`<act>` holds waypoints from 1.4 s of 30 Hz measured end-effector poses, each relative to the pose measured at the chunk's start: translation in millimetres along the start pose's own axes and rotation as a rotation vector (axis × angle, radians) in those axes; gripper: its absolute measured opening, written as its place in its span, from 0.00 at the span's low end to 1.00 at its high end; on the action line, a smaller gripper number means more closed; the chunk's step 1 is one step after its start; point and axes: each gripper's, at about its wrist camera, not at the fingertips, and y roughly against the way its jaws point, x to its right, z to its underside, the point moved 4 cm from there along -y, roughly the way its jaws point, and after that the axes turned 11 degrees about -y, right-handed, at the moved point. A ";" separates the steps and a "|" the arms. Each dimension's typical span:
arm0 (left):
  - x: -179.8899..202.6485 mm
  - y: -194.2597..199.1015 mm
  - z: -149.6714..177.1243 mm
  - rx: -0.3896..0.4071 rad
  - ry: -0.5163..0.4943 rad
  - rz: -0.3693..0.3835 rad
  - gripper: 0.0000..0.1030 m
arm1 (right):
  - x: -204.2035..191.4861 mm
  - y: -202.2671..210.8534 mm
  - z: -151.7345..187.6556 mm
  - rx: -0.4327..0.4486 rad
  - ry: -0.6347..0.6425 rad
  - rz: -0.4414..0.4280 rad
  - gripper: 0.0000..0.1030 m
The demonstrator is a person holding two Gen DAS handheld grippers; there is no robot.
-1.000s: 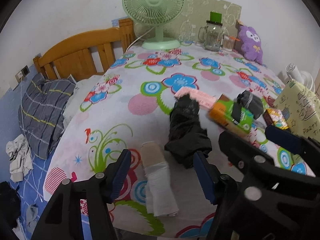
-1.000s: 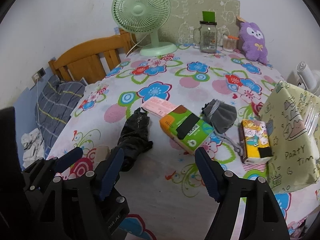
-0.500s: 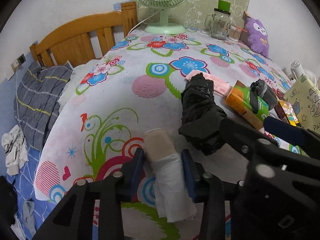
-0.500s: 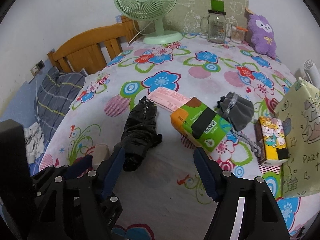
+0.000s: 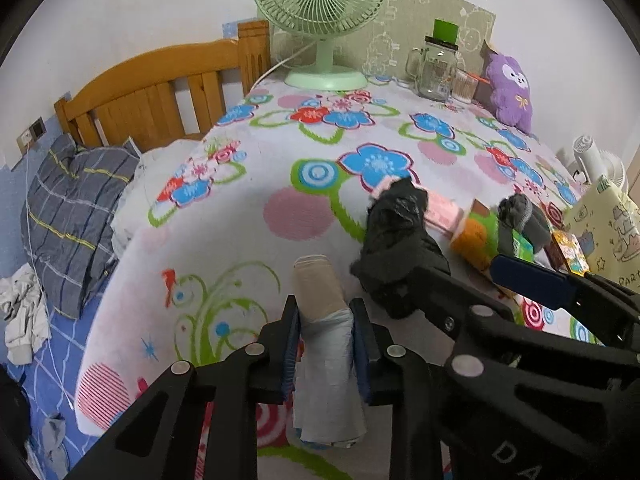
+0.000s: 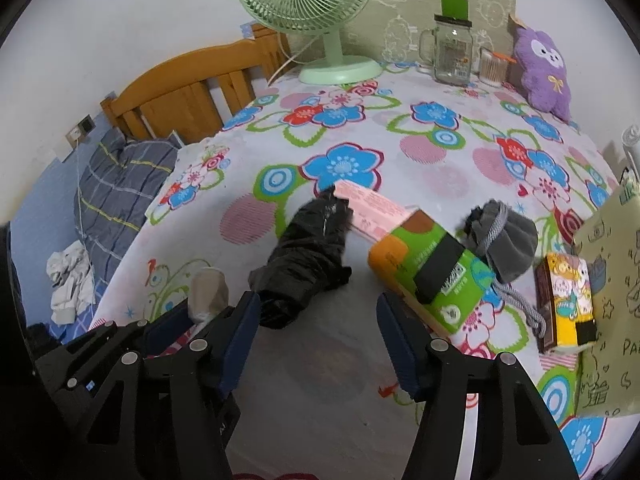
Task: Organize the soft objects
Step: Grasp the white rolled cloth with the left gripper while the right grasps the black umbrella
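Observation:
A rolled beige-and-white cloth lies near the front edge of the flowered bedsheet. My left gripper is closing, and its blue pads press the roll from both sides. Just right of the roll sits a crumpled black bundle. My right gripper hovers in front of it with its jaws closing. The bundle's near end lies just off the left fingertip, and the pads touch nothing. Further right lies a grey drawstring pouch.
A pink pack, a green-orange box and a yellow box lie right of the bundle. A gift bag stands at the right edge. A fan, a jar and a purple plush line the back.
The left gripper moved forward around the rolled cloth and its jaws closed onto it. The right gripper came slightly nearer the black bundle and its jaws narrowed a little.

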 end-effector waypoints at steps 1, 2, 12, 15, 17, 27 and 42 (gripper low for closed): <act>-1.0 -0.3 -1.8 0.002 -0.003 -0.002 0.22 | -1.1 0.0 -2.3 0.002 -0.003 -0.004 0.63; -2.3 -0.8 -3.8 0.004 -0.004 -0.003 0.22 | -1.5 -0.1 -3.4 0.003 -0.005 -0.006 0.63; -14.5 -20.1 -13.4 -0.011 0.006 -0.005 0.22 | -9.1 -16.2 -13.8 -0.007 -0.016 0.003 0.54; -15.8 -26.6 -11.4 -0.032 0.009 0.006 0.22 | -10.8 -23.8 -14.2 -0.028 -0.008 0.003 0.46; -15.4 -29.9 -9.9 -0.045 0.009 0.010 0.22 | -10.8 -28.2 -12.8 -0.045 -0.012 -0.001 0.40; -7.6 -28.5 -9.9 -0.051 -0.010 0.015 0.22 | -6.2 -28.7 -8.7 -0.054 -0.016 -0.019 0.21; 21.6 -1.6 -24.3 -0.003 -0.037 0.032 0.22 | 13.7 11.0 -11.7 0.024 -0.022 0.003 0.20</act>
